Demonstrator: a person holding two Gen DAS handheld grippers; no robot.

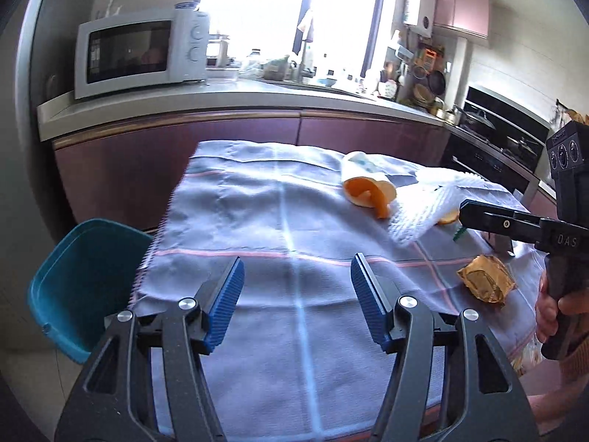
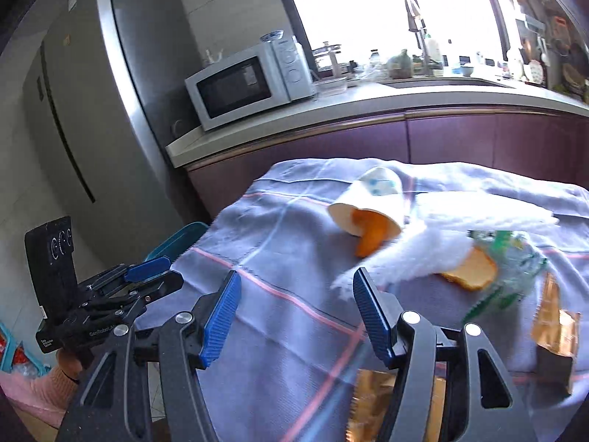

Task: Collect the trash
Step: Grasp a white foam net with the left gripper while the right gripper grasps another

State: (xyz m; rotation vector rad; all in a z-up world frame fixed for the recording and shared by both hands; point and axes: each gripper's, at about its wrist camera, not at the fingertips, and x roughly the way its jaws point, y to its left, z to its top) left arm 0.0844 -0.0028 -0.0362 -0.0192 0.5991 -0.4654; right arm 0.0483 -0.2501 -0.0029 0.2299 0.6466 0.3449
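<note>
Both the left hand-held gripper (image 1: 297,304) and right hand-held gripper (image 2: 296,313) stand spread and empty, the tipped paper cup (image 1: 362,180) with orange peel (image 1: 368,199) at one o'clock on the worktop (image 1: 257,202).

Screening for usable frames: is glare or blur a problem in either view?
Left wrist: window blown out white, tablecloth edge smeared. Right wrist: same window glare, white towel and green wrapper motion-blurred. Both show fisheye bending.

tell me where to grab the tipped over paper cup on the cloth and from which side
Grip the paper cup across its side wall near the closed base, coming from above. It lies on its side on the cloth, mouth toward the camera with orange peel spilling out, so pinching mid-wall probably avoids the peel and the white towel beside it.
</note>
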